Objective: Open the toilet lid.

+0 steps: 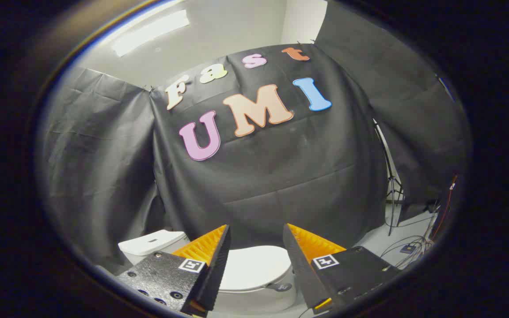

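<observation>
Spread apart and holding nothing, the fingers (256, 247) frame the white toilet lid (254, 267), lying flat and closed.

Black cloth (272, 176) drapes the booth's wall, a light stand (391, 185) rises at its right edge, and cables (409, 247) trail across the floor (378, 240).

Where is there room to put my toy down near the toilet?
The shut toilet lid, seen between the open gripper fingers, is bare and flat. The tank top beside it is bare too. The floor by the black cloth has free space, but farther along it is crowded with cables and a stand.
</observation>
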Motion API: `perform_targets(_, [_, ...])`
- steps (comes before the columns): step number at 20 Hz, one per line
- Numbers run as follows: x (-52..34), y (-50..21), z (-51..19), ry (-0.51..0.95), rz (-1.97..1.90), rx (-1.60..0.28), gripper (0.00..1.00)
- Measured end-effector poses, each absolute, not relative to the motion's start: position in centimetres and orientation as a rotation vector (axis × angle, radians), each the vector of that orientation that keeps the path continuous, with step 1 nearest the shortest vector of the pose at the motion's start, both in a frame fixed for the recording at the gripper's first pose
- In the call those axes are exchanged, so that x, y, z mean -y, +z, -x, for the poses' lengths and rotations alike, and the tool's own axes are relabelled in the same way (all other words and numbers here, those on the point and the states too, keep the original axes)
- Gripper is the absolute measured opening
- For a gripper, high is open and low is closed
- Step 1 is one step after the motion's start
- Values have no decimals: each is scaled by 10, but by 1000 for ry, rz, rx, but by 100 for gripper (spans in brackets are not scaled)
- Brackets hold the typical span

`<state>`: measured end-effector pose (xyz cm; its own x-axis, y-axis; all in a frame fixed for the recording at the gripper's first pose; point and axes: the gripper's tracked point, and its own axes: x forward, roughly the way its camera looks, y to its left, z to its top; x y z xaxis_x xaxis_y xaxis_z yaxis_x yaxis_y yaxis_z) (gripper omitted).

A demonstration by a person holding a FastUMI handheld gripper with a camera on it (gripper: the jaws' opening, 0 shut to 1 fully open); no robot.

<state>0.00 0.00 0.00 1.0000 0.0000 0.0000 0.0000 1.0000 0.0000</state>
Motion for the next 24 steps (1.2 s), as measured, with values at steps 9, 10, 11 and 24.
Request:
perform_targets(9, [5,-5,-1,-19,-81,50,74])
perform_targets(10, [6,-5,0,-26,-89,58,73])
perform_targets(11, [7,-6,0,-31,-102,62,74])
perform_targets(24, [27,-42,-12,-34,-290,57,73])
